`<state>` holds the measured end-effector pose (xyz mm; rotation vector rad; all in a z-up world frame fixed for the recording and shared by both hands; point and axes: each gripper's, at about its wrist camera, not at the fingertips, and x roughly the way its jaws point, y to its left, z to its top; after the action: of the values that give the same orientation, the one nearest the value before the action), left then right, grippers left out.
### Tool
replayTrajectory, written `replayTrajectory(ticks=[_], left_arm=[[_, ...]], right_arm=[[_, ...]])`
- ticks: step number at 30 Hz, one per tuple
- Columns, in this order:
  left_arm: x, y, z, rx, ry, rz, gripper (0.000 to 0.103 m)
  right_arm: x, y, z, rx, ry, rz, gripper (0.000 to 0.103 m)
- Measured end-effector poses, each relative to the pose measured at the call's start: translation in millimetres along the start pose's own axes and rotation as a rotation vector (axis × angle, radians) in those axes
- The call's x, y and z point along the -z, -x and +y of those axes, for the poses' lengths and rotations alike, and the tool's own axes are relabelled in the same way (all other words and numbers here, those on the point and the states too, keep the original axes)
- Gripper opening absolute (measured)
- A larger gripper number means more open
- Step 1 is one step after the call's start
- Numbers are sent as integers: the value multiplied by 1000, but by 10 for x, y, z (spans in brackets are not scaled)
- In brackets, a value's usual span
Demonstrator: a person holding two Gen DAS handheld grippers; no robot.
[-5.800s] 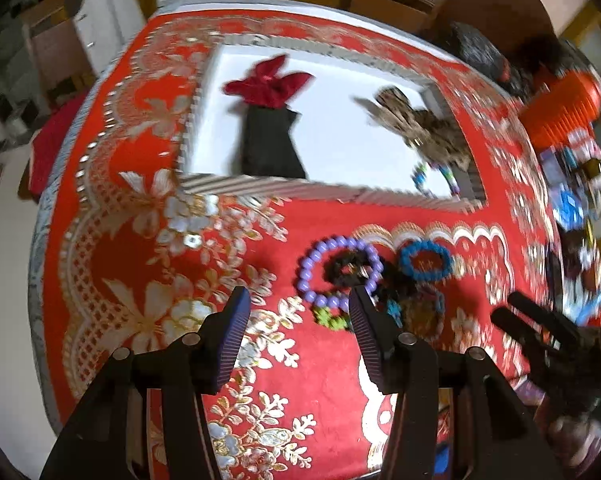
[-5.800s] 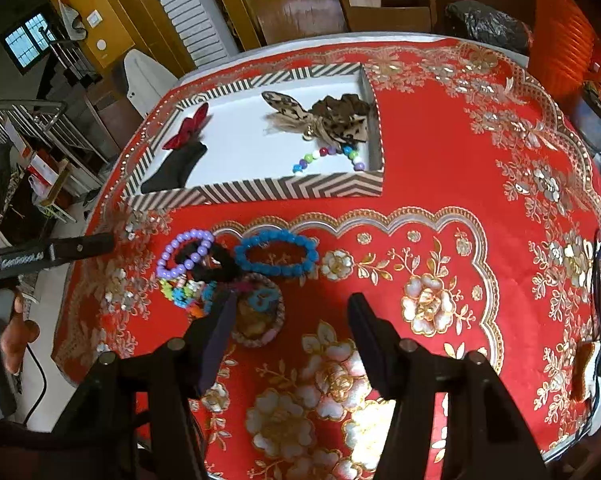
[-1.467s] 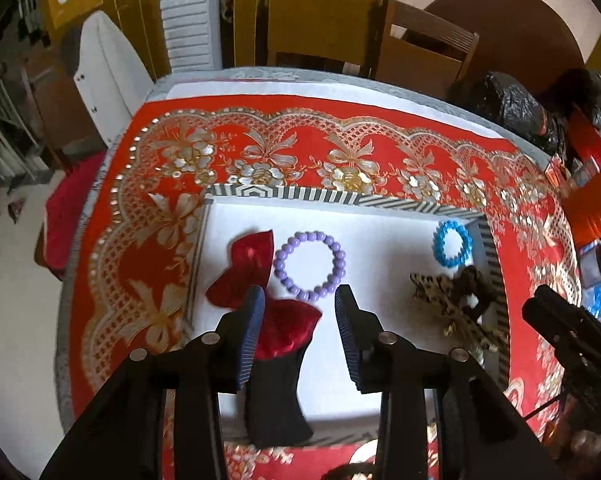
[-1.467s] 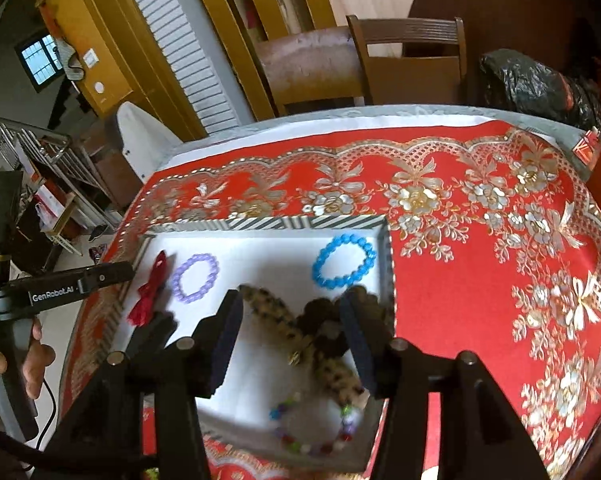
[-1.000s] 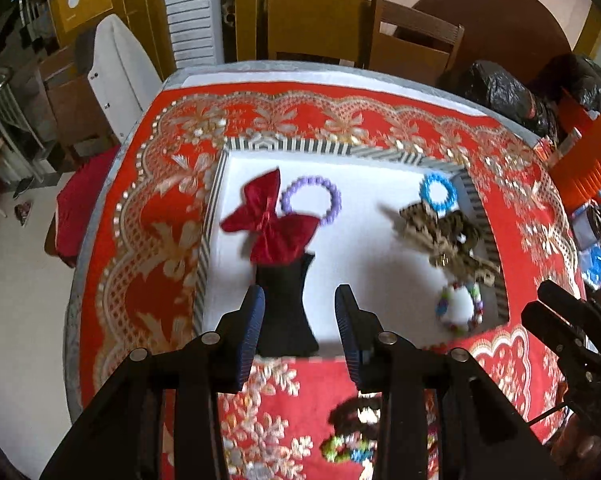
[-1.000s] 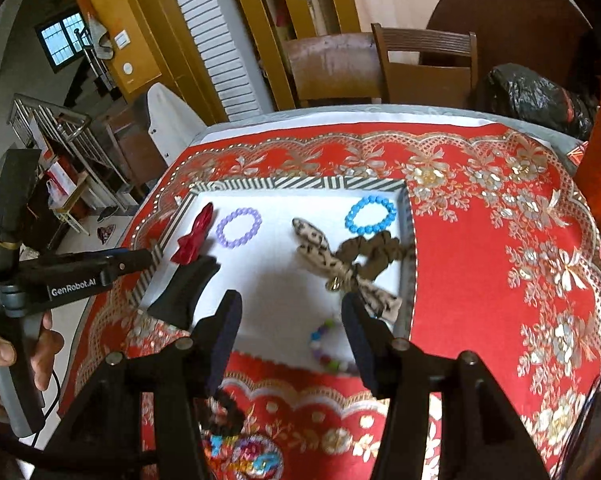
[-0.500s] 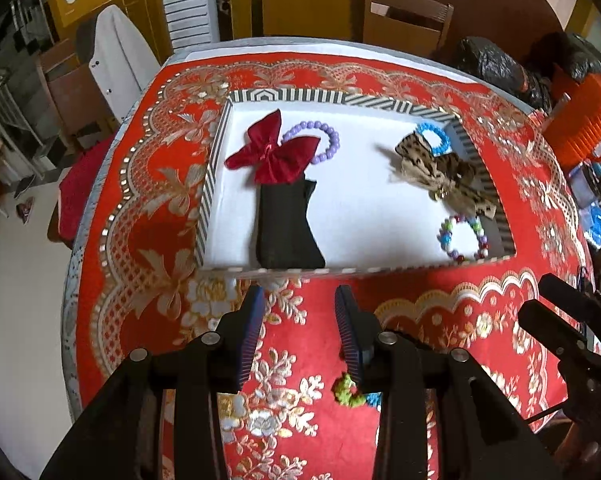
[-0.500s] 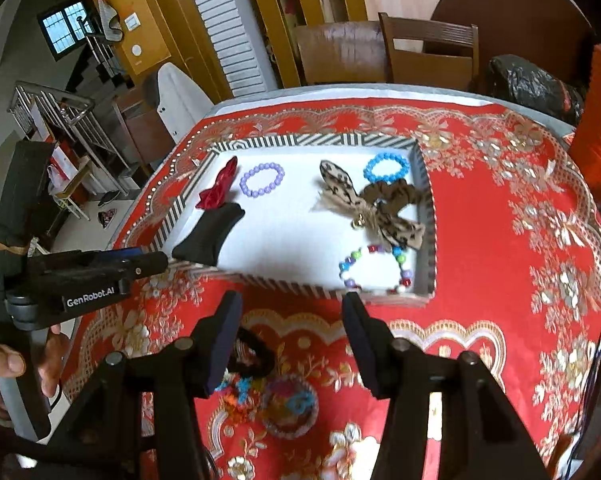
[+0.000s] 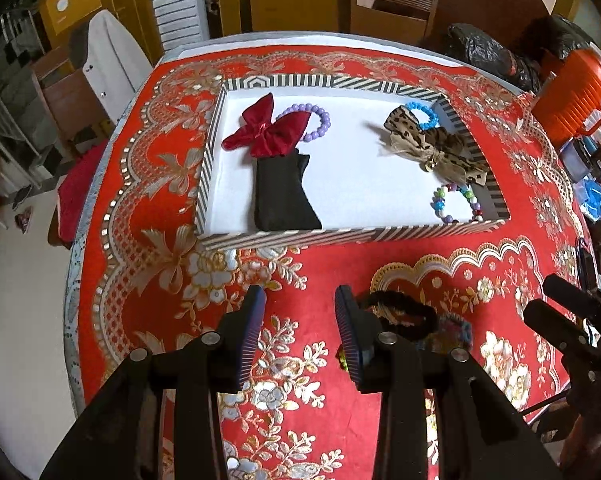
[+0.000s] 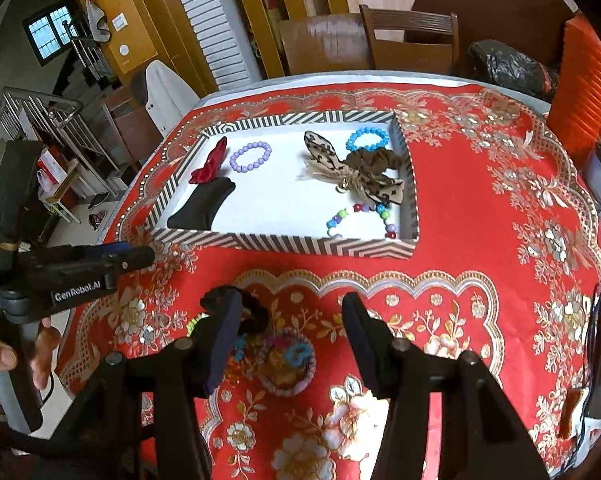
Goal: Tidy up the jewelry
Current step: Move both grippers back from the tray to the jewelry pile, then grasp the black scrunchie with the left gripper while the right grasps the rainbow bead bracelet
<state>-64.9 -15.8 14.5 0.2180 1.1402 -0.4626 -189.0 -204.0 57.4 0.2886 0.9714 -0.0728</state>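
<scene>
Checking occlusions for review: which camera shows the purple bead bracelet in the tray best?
The right wrist view. There the purple bead bracelet lies as a full, unobstructed ring on the white floor of the tray. In the left wrist view the red bow covers its near side, leaving only an arc visible.

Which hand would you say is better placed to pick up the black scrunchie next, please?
Probably the left. In its own view the left gripper has the black scrunchie right beside one open finger. The right gripper is open too, but sits over the woven bracelet, with the scrunchie outside its finger.
</scene>
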Motion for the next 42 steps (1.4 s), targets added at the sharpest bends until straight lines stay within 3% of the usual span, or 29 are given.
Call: replayTrajectory(ticks=[11, 24, 31, 35, 42], left_arm=[[136, -112, 118, 82, 40, 71, 20], [84, -405, 94, 169, 87, 177, 20], [-49, -490, -53, 210, 45, 192, 20], [-112, -608, -178, 210, -29, 229, 21], [-140, -772, -345, 150, -143, 269, 23]], right_arm=[[376, -128, -154, 12, -37, 75, 55], [498, -302, -185, -20, -39, 118, 53], [387, -480, -38, -36, 48, 131, 47], [355, -588, -18, -49, 81, 151, 47], [344, -681, -43, -55, 107, 164, 46]])
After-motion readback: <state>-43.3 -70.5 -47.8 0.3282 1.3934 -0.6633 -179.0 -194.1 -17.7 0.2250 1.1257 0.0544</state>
